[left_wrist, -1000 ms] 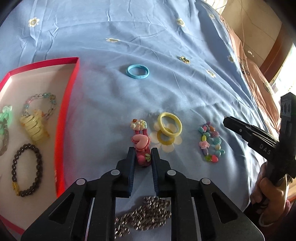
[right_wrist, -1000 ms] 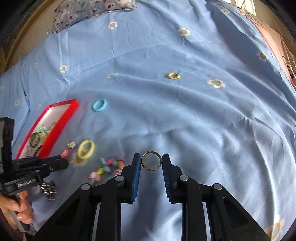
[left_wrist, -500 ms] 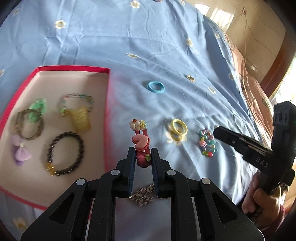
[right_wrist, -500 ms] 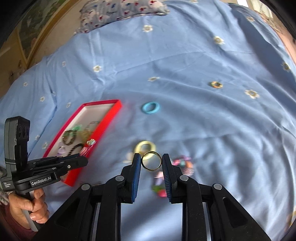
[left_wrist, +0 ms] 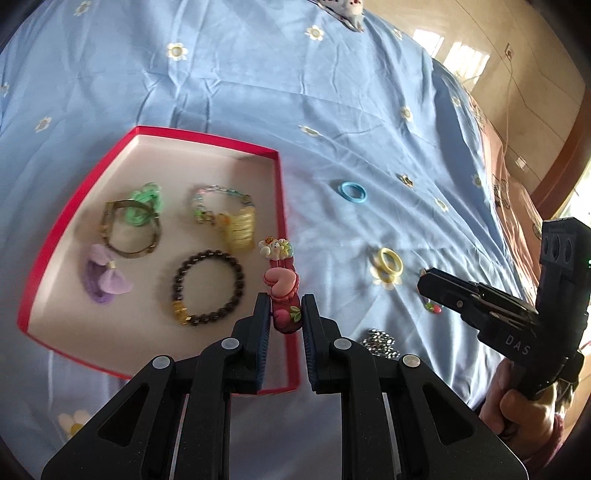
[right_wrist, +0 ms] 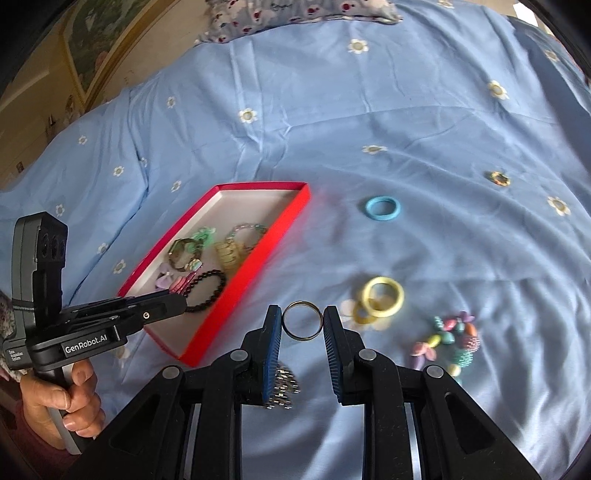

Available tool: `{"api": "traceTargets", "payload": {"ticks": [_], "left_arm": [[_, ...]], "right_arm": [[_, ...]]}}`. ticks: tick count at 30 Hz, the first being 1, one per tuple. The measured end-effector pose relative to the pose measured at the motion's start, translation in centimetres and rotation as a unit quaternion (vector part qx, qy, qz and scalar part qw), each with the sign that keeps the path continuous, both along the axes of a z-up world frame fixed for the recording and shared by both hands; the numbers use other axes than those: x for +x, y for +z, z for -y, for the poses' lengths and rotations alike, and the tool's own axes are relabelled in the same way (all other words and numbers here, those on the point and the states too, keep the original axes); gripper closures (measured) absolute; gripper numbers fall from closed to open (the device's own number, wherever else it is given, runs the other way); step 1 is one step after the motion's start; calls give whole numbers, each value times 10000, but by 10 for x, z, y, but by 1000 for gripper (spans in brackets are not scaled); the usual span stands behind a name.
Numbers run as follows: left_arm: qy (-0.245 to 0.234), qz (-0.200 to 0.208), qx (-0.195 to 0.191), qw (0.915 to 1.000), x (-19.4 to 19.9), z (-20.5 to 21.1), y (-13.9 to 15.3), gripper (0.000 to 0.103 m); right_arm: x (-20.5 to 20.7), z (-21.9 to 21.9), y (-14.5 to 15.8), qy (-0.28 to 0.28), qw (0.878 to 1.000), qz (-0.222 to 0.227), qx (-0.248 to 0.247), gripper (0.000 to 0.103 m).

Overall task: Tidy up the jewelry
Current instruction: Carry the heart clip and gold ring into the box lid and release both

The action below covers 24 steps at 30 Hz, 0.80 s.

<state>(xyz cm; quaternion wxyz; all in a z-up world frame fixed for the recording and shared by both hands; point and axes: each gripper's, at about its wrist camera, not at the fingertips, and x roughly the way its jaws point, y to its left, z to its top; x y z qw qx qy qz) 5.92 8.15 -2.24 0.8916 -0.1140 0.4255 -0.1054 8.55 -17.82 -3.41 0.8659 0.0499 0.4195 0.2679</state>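
Note:
My left gripper (left_wrist: 283,314) is shut on a pink hair clip (left_wrist: 282,291) with a heart and flower charms, held above the right wall of the red tray (left_wrist: 282,206). The tray holds several bracelets and hair ties, among them a black bead bracelet (left_wrist: 207,286). My right gripper (right_wrist: 302,325) is shut on a thin metal ring (right_wrist: 302,319), held above the blue bedsheet to the right of the tray (right_wrist: 236,291). The left gripper (right_wrist: 173,295) shows over the tray in the right wrist view, the clip at its tip.
On the sheet lie a blue hair tie (right_wrist: 382,208), yellow rings (right_wrist: 382,297), a colourful bead bracelet (right_wrist: 448,341), a silver chain (right_wrist: 282,387) and a small brooch (right_wrist: 499,179). A pillow (right_wrist: 295,14) lies at the far edge.
My left gripper has carried the pink clip left and up, from the sheet to above the tray's right edge. My right gripper has carried the ring left toward the tray.

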Motion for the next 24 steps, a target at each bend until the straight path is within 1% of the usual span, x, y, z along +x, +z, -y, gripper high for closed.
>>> {"api": "traceTargets", "payload": {"ticks": [13,24], "left_arm": [[450,-19,-23,9990,-14,-44,-4,88],[854,-95,-60,9963,-18,-81,-10,88]], "right_arm": [[-2,-45,0,485,9988,-66,60,80],[2,-91,-4,930,9956,-103,10,80]]}}
